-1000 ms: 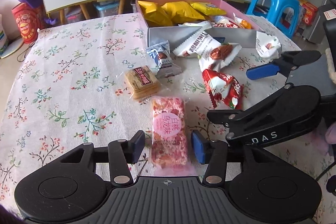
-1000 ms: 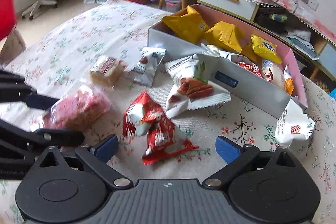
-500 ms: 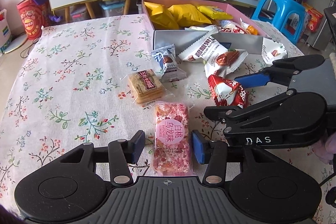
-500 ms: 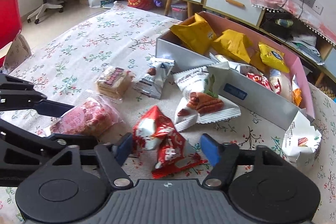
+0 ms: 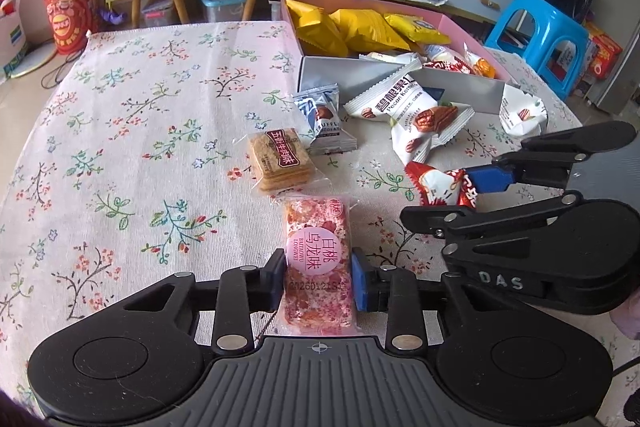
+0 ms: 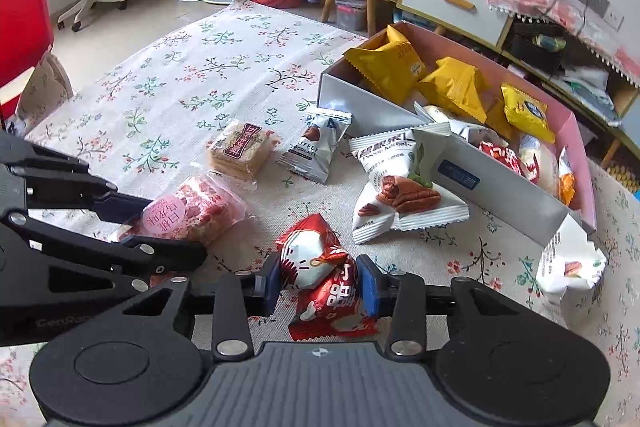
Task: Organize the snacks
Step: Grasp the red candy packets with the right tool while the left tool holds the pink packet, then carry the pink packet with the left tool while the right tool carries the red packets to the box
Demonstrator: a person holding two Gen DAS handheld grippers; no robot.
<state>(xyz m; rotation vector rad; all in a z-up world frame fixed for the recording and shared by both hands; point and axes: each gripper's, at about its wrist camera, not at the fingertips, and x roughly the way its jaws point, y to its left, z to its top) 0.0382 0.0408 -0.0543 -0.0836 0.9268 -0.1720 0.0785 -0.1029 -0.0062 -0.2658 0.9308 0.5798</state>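
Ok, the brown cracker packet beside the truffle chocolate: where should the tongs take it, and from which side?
Probably across its two long side edges, coming down from above. The cracker packet lies flat on the tablecloth, a squarish block with firm stacked edges. Its left side is clear; the truffle chocolate sits close at its far right corner, so keep toward the near half.

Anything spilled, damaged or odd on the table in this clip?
Nothing looks spilled. One white pecan packet by the box's near corner looks crumpled and perhaps torn open. Other snacks lie loose beside the box, still unsorted.
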